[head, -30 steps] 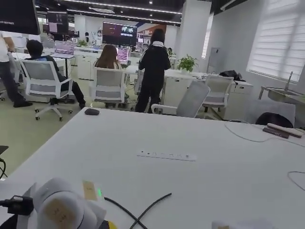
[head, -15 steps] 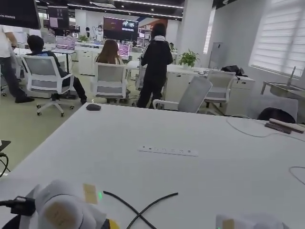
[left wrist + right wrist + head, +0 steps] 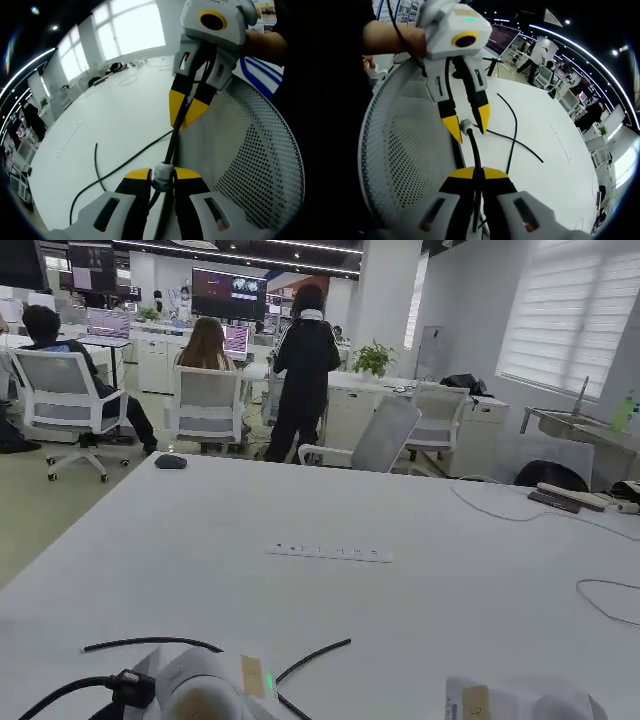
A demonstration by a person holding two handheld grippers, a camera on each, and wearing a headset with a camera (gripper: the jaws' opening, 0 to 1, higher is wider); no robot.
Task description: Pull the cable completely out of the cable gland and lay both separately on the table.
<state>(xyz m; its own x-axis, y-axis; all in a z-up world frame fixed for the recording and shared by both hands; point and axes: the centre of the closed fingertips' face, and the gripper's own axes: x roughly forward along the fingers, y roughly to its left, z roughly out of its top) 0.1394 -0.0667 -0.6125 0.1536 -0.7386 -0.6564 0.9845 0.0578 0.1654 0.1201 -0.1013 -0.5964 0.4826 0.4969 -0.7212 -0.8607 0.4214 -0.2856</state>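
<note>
Black cable [image 3: 170, 145] — clamped in the right gripper [image 3: 478, 174] — enters the gland [image 3: 161, 179] pinched by the left gripper [image 3: 162, 174]; its loose strands on the table [image 3: 420, 610] seemingly lie wider apart than before.

Left tool [image 3: 162, 175], at lower centre, clamped the gland [image 3: 161, 171]; right tool [image 3: 181, 121], hand [image 3: 265, 44] behind it, faced it, gripping the cable [image 3: 172, 144].

Open office. White table [image 3: 450, 540] across lower frame, socket strip [image 3: 328, 553] mid-frame. Window blinds [image 3: 570, 320] upper right. Swivel chairs [image 3: 65, 390] and wall screen [image 3: 230, 290] upper left; potted plant [image 3: 372, 358] top centre.
</note>
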